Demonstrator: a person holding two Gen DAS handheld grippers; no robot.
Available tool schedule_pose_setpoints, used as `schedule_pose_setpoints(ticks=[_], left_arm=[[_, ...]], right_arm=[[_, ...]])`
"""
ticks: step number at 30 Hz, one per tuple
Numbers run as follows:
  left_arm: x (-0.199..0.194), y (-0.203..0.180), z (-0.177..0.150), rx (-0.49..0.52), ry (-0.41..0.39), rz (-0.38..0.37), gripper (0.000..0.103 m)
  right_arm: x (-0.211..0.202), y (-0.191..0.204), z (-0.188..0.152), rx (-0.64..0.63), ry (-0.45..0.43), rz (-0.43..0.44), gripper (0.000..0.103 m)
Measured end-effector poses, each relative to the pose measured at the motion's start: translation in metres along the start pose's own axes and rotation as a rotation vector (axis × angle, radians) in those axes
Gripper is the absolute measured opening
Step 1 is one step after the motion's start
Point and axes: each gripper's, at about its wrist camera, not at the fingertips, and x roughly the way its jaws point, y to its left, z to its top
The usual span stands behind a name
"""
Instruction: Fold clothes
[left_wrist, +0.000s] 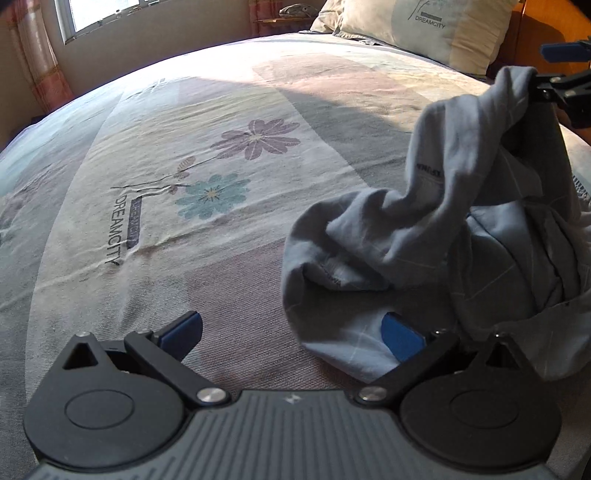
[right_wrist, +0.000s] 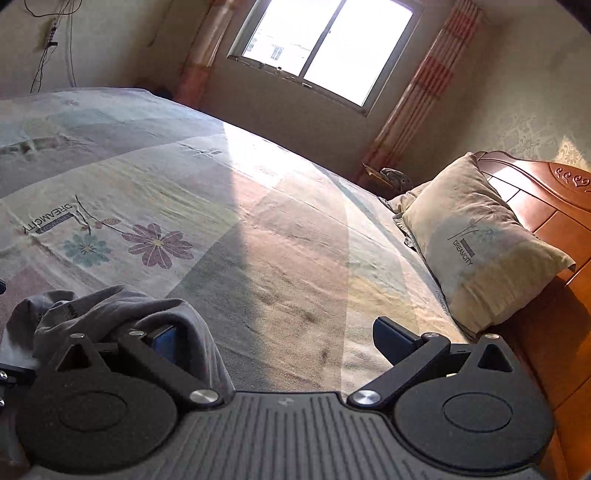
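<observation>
A crumpled grey-blue garment (left_wrist: 436, 236) lies on the right side of the bed sheet (left_wrist: 207, 155), which is printed with flowers. One end of it is lifted and hangs from a finger of my right gripper (left_wrist: 550, 70) at the upper right. In the right wrist view the right gripper (right_wrist: 279, 341) is open, and the garment (right_wrist: 110, 310) is draped over its left finger (right_wrist: 162, 345). My left gripper (left_wrist: 291, 336) is open low over the sheet. Its right finger (left_wrist: 402, 339) rests against the garment's near edge, and nothing is pinched between its jaws.
A pillow (right_wrist: 476, 243) leans on the wooden headboard (right_wrist: 546, 206) at the bed's head; it also shows in the left wrist view as the pillow (left_wrist: 424, 29). A window (right_wrist: 325, 48) with striped curtains (right_wrist: 424, 92) is beyond the bed. Sunlight falls across the sheet's middle.
</observation>
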Motion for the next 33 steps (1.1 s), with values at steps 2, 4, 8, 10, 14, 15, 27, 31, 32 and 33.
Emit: schedule_pose_setpoints(ticks=[2, 4, 8, 10, 14, 15, 27, 31, 32, 33], left_arm=[[0.002, 0.017, 0.003, 0.008, 0.008, 0.088, 0.102], [0.008, 0.036, 0.009, -0.001, 0.023, 0.153, 0.102], [0.019, 0.069, 0.021, -0.014, 0.033, 0.254, 0.102], [0.017, 0.078, 0.027, -0.050, 0.019, 0.218, 0.102], [0.004, 0.067, 0.025, -0.027, -0.005, 0.023, 0.102], [0.003, 0.055, 0.022, 0.011, 0.001, -0.050, 0.102], [0.037, 0.044, 0.037, -0.030, -0.062, 0.163, 0.103], [0.031, 0.082, 0.049, -0.049, -0.070, 0.266, 0.103], [0.032, 0.091, 0.053, -0.055, -0.061, 0.290, 0.103], [0.032, 0.100, 0.056, -0.061, -0.053, 0.315, 0.103]], right_arm=[[0.002, -0.001, -0.003, 0.014, 0.007, 0.015, 0.103], [0.002, 0.002, -0.006, 0.014, 0.010, 0.026, 0.103], [0.002, 0.010, -0.011, 0.000, 0.028, 0.064, 0.103], [0.001, 0.014, -0.013, -0.010, 0.041, 0.089, 0.103], [-0.004, 0.020, -0.017, -0.038, 0.042, 0.105, 0.103], [-0.004, 0.021, -0.018, -0.051, 0.041, 0.090, 0.103], [-0.020, 0.012, -0.024, -0.020, 0.033, 0.068, 0.103], [-0.031, 0.003, -0.030, -0.011, 0.034, 0.059, 0.103], [-0.033, 0.001, -0.031, -0.006, 0.037, 0.058, 0.103], [-0.034, 0.000, -0.032, -0.001, 0.042, 0.060, 0.103]])
